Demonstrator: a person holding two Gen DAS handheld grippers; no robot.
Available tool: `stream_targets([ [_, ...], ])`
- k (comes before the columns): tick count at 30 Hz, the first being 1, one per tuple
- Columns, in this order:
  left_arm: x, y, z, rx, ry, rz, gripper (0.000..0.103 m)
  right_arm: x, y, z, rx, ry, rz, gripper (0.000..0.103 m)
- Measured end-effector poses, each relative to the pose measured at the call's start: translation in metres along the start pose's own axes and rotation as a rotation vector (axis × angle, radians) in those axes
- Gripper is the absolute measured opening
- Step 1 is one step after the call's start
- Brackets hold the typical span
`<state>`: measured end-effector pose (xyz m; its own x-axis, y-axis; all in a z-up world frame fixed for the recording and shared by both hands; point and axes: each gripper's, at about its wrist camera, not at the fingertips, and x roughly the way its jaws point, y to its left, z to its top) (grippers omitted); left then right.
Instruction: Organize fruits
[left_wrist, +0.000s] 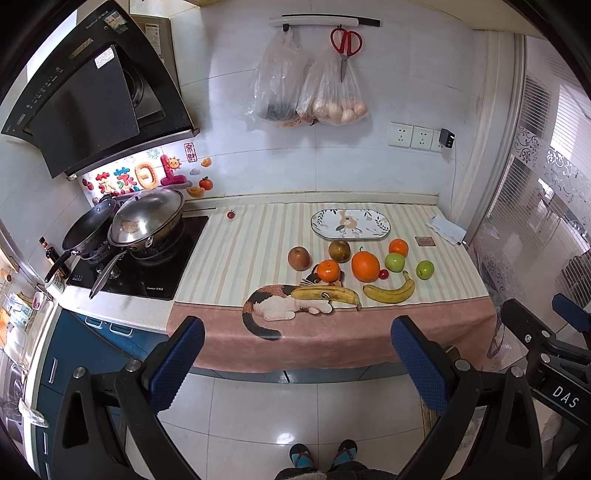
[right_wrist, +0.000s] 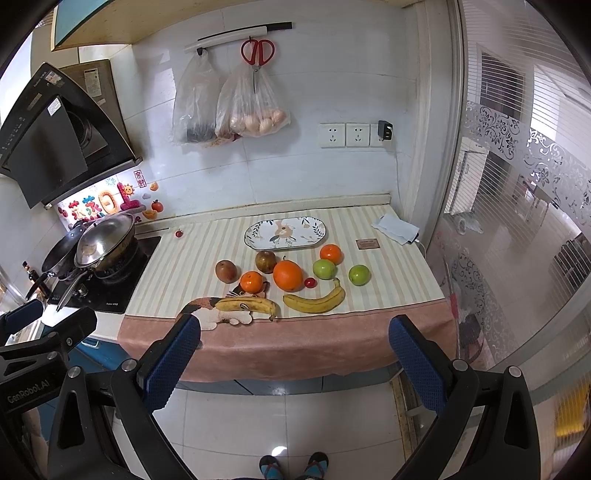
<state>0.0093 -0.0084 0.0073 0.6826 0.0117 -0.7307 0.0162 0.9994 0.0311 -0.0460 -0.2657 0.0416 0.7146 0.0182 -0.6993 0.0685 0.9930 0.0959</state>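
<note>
Here the fruit lies loose on a striped cloth (left_wrist: 236, 254) over the counter, in front of an empty oval floral plate (left_wrist: 350, 223) at the back. From left to right: a small cherry tomato (left_wrist: 231, 214) sits alone near the stove (left_wrist: 147, 266); then a reddish-brown apple (left_wrist: 299, 257), a tangerine (left_wrist: 328, 270) in front of a brownish round fruit (left_wrist: 339, 251), the big orange (left_wrist: 365, 266) with a second cherry tomato (left_wrist: 383, 274) touching its right side, a green apple (left_wrist: 395, 261) with another tangerine (left_wrist: 398, 247) just behind it, and a second green apple (left_wrist: 424, 269) apart at the right. Two bananas lie nearest the counter edge, long axes running left to right. The spotted banana (left_wrist: 327, 294) points its stem right and covers the head of a cat printed on the cloth. The yellow banana (left_wrist: 390, 291) curves upward, its stem rising at the right end.

The left gripper (left_wrist: 297, 363) and the right gripper (right_wrist: 293, 363) hang over the tiled floor short of the counter, each spread wide with nothing between the blue pads. Each shows only in part at the other view's edge. The contents of the darker hanging plastic bag (left_wrist: 275, 83) are hard to make out.
</note>
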Motion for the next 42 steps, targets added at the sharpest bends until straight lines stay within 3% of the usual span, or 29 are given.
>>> stream_targets([
  [31, 0.004, 0.006, 0.003, 0.002, 0.000, -0.005, 0.103, 0.009, 0.010, 0.003, 0.018, 0.010, 0.015, 0.103],
  [37, 0.032, 0.012, 0.023, 0.022, 0.013, -0.003, 0.103, 0.030, 0.006, 0.007, 0.071, 0.022, 0.003, 0.103],
  [42, 0.078, 0.001, 0.034, 0.082, 0.029, 0.008, 0.103, 0.075, -0.011, 0.011, 0.132, 0.068, -0.045, 0.103],
])
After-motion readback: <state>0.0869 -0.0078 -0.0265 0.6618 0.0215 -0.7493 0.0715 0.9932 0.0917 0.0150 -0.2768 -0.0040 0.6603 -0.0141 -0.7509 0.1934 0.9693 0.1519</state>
